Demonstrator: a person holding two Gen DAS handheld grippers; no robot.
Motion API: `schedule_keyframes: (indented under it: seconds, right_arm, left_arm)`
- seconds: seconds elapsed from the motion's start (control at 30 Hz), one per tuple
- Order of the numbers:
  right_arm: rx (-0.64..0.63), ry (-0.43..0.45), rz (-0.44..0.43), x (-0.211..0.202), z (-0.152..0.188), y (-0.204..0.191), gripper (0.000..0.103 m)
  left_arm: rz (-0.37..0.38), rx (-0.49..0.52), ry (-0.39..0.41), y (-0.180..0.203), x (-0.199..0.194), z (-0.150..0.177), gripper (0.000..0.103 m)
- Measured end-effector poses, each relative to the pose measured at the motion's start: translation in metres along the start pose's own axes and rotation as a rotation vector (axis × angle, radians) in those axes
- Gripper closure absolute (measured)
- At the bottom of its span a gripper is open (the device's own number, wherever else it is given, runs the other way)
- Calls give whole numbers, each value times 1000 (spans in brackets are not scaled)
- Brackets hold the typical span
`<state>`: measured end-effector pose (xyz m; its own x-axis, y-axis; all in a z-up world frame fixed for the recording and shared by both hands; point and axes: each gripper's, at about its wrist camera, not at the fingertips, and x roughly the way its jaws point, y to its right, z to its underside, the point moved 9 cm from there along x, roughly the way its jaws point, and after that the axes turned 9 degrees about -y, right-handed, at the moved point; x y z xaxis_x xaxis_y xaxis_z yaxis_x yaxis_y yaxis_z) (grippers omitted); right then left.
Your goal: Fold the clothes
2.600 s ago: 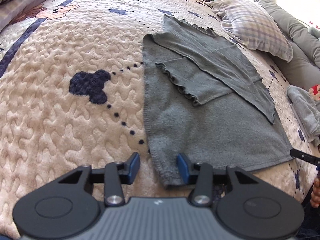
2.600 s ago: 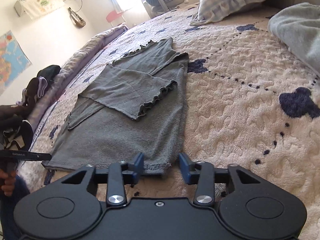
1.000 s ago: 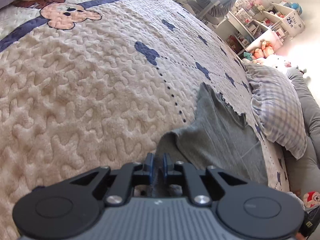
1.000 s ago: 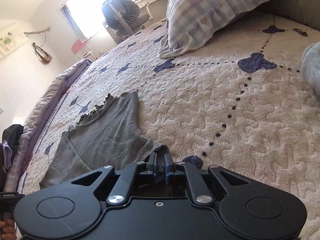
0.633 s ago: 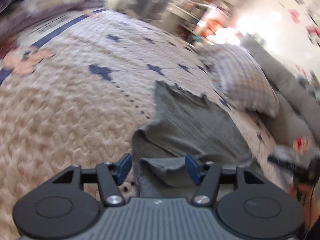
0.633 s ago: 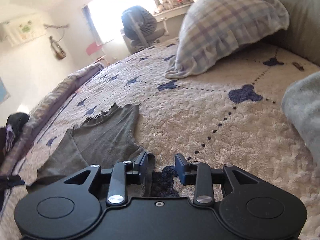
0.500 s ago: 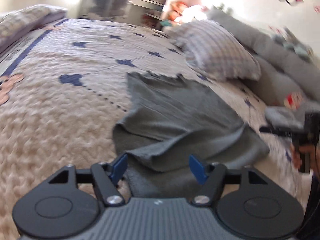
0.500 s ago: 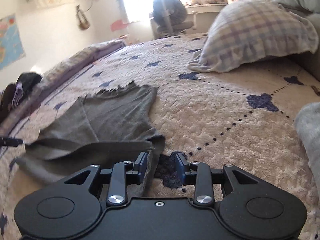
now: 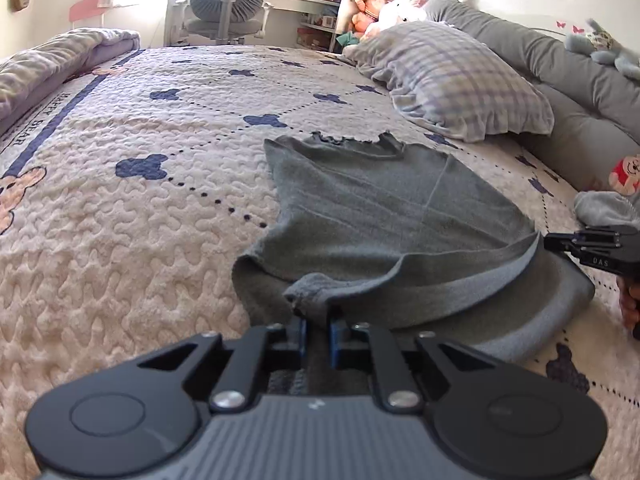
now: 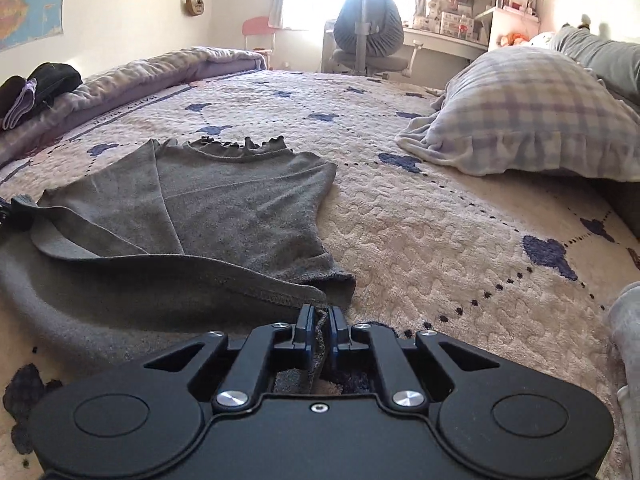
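On the bedspread (image 9: pixel 120 240), both tools (image 9: pixel 318 326) (image 10: pixel 319 330) pinch the grey top's (image 9: pixel 380 208) hem (left one closing, seemingly gripped).

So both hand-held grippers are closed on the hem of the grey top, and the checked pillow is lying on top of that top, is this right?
Not quite. The left hand-held gripper and right hand-held gripper do pinch the hem of the grey top, but the checked pillow lies beside it on the quilt, apart from it. The right wrist view shows bare quilt between them.

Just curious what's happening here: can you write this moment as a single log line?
step: fold grey top on bed quilt | left tool: closing on near fold | right tool: shut on hem corner | fold: lifted, unfinished
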<state>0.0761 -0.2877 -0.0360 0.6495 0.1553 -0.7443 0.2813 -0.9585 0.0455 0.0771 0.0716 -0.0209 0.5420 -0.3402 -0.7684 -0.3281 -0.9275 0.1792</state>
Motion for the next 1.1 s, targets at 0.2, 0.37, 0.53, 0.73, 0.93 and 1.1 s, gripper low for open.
schedule_keyframes:
  seconds: [0.2,0.37,0.53,0.73,0.93,1.1]
  right_arm:
    - [13,66,61,-13,-7,4,100]
    - [-15,94,103,-13,-18,6,100]
    - [30,94,157,-4,-33,18,100]
    - [124,65,150,16,-27,38,100]
    - [170,60,81,-4,-26,36,94]
    - [140,38,64,-15,-22,34,71]
  left_arm:
    - [22,-62,84,0,-15,-16,93]
    - [25,-208,85,-15,-9,-24,93]
    - [-2,-284,73,-32,8,-20,88]
    - [8,-301,103,-39,7,-23,79]
    - [-29,-313,188,-53,-12,-38,47]
    - [-34,-273,184,-50,-17,-35,35]
